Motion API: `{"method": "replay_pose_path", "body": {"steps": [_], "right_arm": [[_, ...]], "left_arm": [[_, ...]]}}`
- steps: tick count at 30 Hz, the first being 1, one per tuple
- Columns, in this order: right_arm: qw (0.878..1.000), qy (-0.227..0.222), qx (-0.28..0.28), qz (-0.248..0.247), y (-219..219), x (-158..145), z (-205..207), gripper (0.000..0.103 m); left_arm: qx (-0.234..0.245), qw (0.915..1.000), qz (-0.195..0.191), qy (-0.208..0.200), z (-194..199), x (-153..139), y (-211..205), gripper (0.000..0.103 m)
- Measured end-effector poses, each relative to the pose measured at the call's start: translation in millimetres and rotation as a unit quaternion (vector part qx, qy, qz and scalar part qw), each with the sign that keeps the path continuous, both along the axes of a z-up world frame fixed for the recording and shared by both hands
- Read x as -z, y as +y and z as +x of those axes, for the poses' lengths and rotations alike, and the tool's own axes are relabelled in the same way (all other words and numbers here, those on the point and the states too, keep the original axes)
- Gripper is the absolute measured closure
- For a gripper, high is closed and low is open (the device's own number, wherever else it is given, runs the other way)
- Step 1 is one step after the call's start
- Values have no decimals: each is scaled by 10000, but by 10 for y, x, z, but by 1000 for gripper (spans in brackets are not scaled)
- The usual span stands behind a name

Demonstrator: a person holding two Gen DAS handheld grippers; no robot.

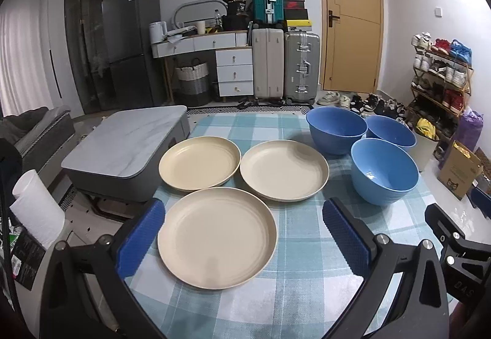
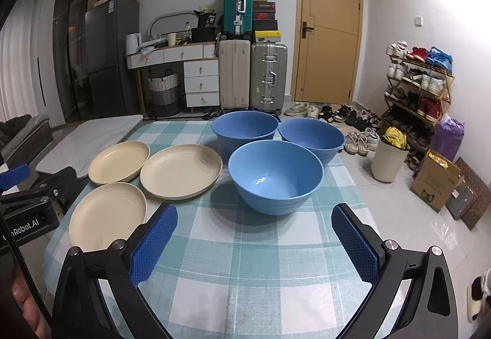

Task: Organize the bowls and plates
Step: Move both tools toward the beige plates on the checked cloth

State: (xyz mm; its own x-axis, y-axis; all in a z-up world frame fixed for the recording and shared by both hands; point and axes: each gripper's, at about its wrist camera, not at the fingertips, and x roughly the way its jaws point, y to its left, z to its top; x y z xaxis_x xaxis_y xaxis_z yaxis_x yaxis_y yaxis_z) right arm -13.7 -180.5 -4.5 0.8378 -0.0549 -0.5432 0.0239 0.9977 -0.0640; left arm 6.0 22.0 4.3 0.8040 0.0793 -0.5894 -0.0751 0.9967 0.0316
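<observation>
Three cream plates lie flat on a checked tablecloth (image 1: pixel 294 277): a near plate (image 1: pixel 216 236), a far left plate (image 1: pixel 199 166) and a far right plate (image 1: pixel 284 169). Three blue bowls stand upright to their right: a near bowl (image 1: pixel 384 170), a far left bowl (image 1: pixel 337 129) and a far right bowl (image 1: pixel 391 131). My left gripper (image 1: pixel 242 234) is open and empty, its fingers either side of the near plate, above it. My right gripper (image 2: pixel 254 240) is open and empty, just short of the near bowl (image 2: pixel 275 175). The plates (image 2: pixel 181 170) lie to its left.
A grey marble-topped low table (image 1: pixel 129 148) stands left of the table. A paper towel roll (image 1: pixel 36 210) is at the left. A bin (image 2: pixel 389 161), a cardboard box (image 2: pixel 435 182) and a shoe rack (image 2: pixel 420 84) stand on the floor at the right. Suitcases and a door are behind.
</observation>
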Motion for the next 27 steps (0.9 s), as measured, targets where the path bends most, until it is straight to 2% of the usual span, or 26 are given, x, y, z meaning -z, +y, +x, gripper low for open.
{"method": "replay_pose_path", "body": {"steps": [11, 15, 17, 19, 22, 27], "right_arm": [[9999, 66, -69, 86, 9, 9, 158, 0], [9997, 93, -165, 139, 33, 34, 233, 0], [9993, 79, -245, 258, 41, 28, 272, 0], [9990, 54, -274, 346, 48, 10, 328, 1], [9991, 52, -334, 264, 121, -13, 447, 0], [9983, 4, -532, 234, 269, -70, 650, 0]], "left_arm": [[7, 9992, -310, -234, 149, 4, 164, 0], [107, 9991, -216, -343, 208, 9, 146, 0], [258, 9986, 60, -449, 238, 22, 100, 0], [302, 9990, 136, -309, 303, 40, 91, 0], [285, 9993, -172, -170, 403, 67, 195, 0], [68, 9997, -231, -47, 605, 125, 361, 0]]}}
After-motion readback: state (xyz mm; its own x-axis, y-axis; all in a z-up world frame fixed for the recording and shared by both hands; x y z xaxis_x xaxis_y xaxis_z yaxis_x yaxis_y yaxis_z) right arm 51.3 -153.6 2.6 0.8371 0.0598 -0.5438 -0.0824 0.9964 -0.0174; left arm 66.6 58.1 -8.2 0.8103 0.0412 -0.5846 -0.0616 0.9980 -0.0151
